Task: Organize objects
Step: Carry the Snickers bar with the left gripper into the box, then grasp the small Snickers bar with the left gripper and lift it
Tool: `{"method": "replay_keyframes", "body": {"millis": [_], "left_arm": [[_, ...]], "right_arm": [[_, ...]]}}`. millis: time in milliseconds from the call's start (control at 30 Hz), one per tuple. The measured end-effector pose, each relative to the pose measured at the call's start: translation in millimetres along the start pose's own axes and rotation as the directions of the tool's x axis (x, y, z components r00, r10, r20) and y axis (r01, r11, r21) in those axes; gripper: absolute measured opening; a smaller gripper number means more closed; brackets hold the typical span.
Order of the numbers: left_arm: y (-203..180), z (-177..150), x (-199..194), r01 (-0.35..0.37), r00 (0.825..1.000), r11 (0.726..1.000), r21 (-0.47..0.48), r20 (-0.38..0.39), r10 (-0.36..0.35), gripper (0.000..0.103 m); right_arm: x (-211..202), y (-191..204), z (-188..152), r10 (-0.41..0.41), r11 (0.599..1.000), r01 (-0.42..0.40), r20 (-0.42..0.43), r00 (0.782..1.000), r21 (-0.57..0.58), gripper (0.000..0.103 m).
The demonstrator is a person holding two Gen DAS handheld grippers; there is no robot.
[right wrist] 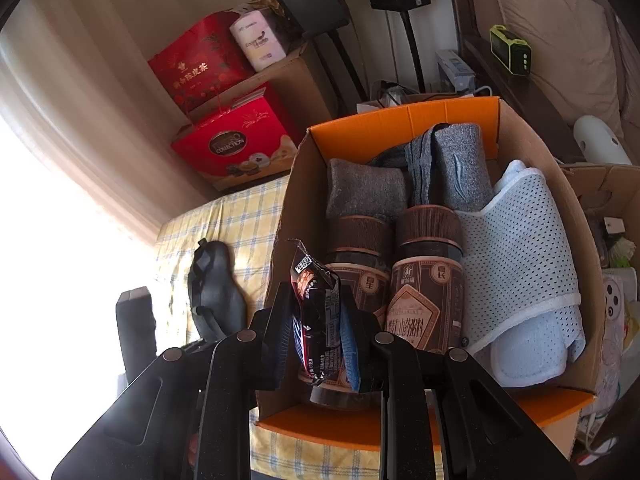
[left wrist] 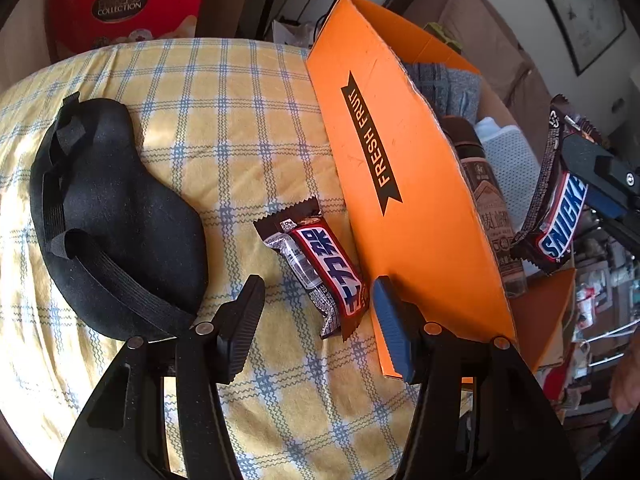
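Observation:
A Snickers bar (left wrist: 324, 272) in a brown, red and blue wrapper lies on the yellow checked cloth (left wrist: 224, 128), beside the orange "FRESH FRUIT" flap (left wrist: 400, 184) of a cardboard box. My left gripper (left wrist: 320, 316) stands open just over the bar's near end, and its pads do not touch it. A black eye mask (left wrist: 112, 216) lies to the left. My right gripper (right wrist: 316, 300) is shut on a second Snickers bar (right wrist: 316, 320), held upright over the box's (right wrist: 288, 208) near left corner. This held bar (left wrist: 560, 208) also shows at the right of the left wrist view.
The box holds two brown-capped jars (right wrist: 424, 280), rolled grey socks (right wrist: 460, 164) and a white mesh item (right wrist: 528, 264). Red gift boxes (right wrist: 232, 144) stand by the wall behind the bed. A person's hand (left wrist: 626, 372) shows at the right edge.

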State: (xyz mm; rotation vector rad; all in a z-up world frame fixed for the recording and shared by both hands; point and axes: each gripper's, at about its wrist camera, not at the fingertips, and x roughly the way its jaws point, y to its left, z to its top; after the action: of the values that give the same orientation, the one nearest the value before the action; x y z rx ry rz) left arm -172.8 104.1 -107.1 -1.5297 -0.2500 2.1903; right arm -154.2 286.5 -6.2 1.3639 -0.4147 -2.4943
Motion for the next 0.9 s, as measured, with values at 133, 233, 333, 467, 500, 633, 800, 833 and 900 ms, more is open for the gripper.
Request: {"method": "replay_keyframes", "body": {"millis": [133,233,333,467,500,633,800,833,900], "left_arm": [[-10.9,-18.2,-4.6,-0.063,0.997,0.987,0.148,0.048,0.057,0.053],[-23.3,-28.0,-1.4,-0.125,0.991,0.957,0.261,0.080,0.107,0.051],[-32.9,-28.0,4.5,-0.189,0.981,0.937,0.294,0.104,0.165,0.048],[-28.9,-14.1,9.1,-0.256,0.965,0.937,0.238,0.117,0.234,0.038],[-19.1,-13.7,7.0,-0.260,0.964,0.940,0.221,0.115,0.239,0.036],[4.2,-4.9,-6.6,-0.193,0.979,0.972,0.132,0.095,0.181,0.032],[-9.1,7.2,-14.3,-0.174,0.977,0.973,0.151,0.149,0.152,0.052],[-13.1,9.7,-11.4,-0.184,0.976,0.969,0.162,0.146,0.161,0.052],[-19.0,14.5,-1.6,-0.196,0.976,0.963,0.186,0.128,0.174,0.052]], "right_arm": [[-1.3,0.6,-2.0,0.002,1.000,-0.002,-0.001,1.000,0.002,0.022],[-1.2,0.9,-3.0,0.003,1.000,-0.003,-0.003,1.000,0.003,0.022],[0.4,1.0,-5.0,0.002,1.000,-0.002,-0.007,1.000,0.004,0.022],[2.3,0.8,-6.0,-0.001,1.000,0.001,-0.012,1.000,0.004,0.022],[2.4,1.2,-5.9,-0.002,1.000,0.002,-0.013,1.000,0.002,0.022],[0.5,4.1,-4.5,-0.008,1.000,0.008,-0.008,1.000,-0.012,0.022],[-2.4,6.2,-2.7,-0.014,1.000,0.014,0.002,1.000,-0.022,0.022],[-2.6,6.3,-2.6,-0.014,1.000,0.014,0.002,1.000,-0.022,0.022],[-2.6,6.3,-2.4,-0.015,1.000,0.015,0.002,1.000,-0.023,0.022]]}}
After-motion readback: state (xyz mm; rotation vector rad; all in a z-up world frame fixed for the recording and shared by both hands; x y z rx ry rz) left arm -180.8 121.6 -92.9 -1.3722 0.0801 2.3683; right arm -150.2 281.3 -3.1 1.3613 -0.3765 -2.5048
